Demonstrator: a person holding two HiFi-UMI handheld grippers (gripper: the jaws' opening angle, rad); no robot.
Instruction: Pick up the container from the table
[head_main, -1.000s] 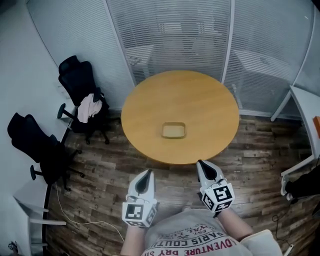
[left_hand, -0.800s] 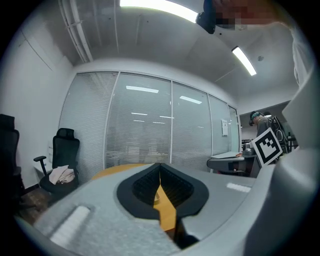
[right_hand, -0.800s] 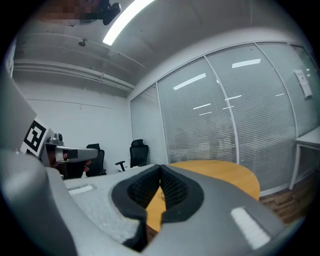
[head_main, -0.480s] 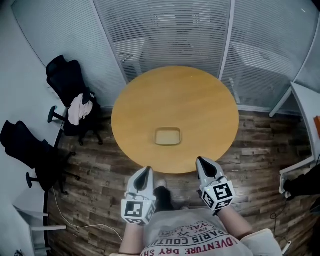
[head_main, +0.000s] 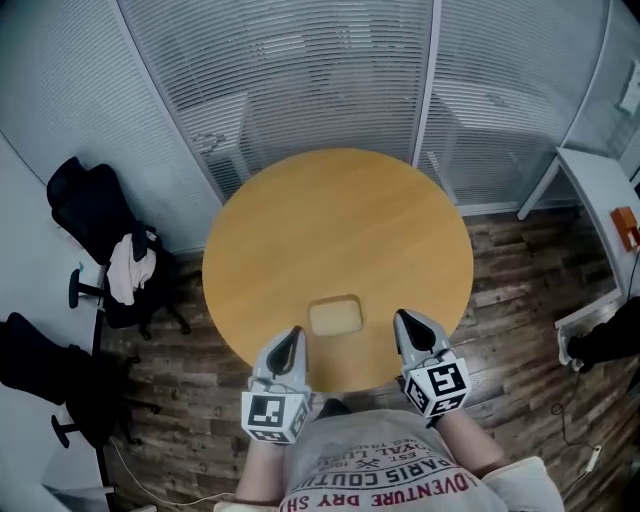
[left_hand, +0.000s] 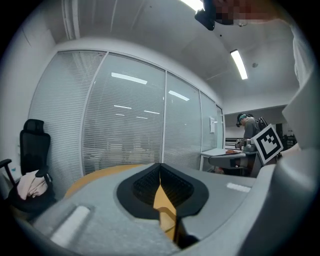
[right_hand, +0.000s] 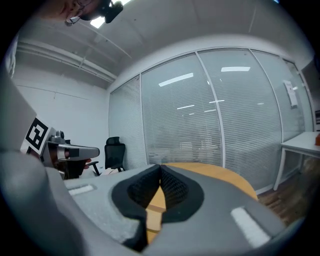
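Wood table (head_main: 340, 225) bears one container (head_main: 335, 316); left gripper (head_main: 291, 334), right gripper (head_main: 404, 319), both closed

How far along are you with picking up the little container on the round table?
Just starting. Done: the left gripper and right gripper are at the near edge of the table, either side of the container. In hand: nothing; both have their jaws together and empty, and neither touches the container. Left to do: open a gripper, close it on the container and lift it off the table.
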